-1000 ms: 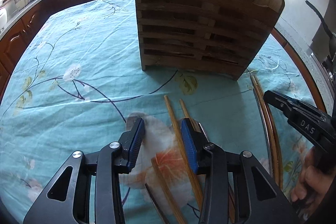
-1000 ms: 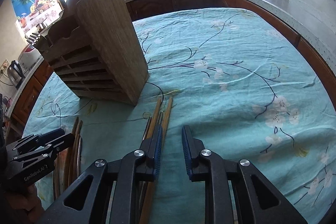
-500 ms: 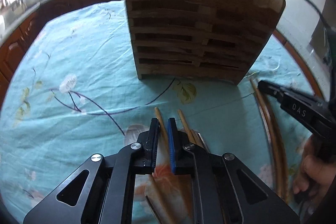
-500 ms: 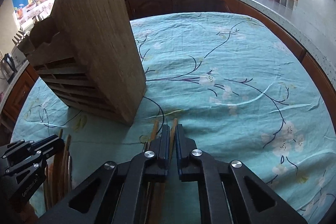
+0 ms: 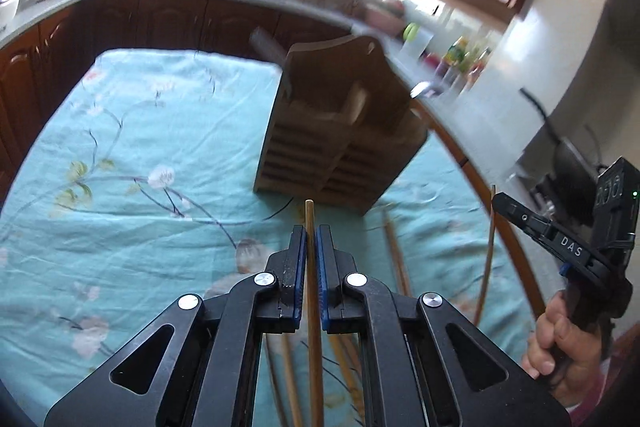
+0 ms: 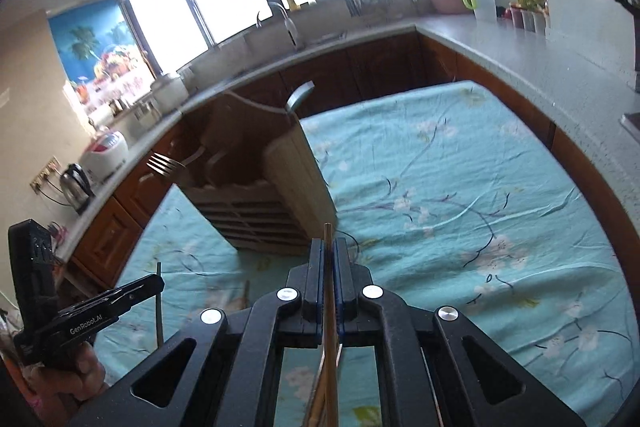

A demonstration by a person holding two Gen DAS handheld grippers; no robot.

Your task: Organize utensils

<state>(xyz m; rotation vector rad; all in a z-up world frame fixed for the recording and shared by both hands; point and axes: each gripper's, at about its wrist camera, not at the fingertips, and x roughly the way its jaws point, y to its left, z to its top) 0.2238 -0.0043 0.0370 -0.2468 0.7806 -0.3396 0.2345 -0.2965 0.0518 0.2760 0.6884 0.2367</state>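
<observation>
- Left gripper [image 5: 311, 239] clamps a thin, round wooden chopstick [image 5: 313, 307] at bottom centre.
- Right gripper [image 6: 328, 251] pinches another chopstick [image 6: 330, 347] likewise.
- Slatted wooden holder [image 5: 340, 147] stands mid-frame on the floral turquoise tablecloth [image 5: 140, 187].

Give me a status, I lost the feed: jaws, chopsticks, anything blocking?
Left gripper shut on one chopstick. Right gripper shut on another chopstick. Wooden holder ahead, more chopsticks on the cloth. Nothing blocking.

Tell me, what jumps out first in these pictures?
A thin wooden chopstick pinched in the left black gripper, another in the right black gripper. Behind stands a slatted wooden utensil holder on the turquoise flowered tablecloth, a metal fork poking out.
</observation>
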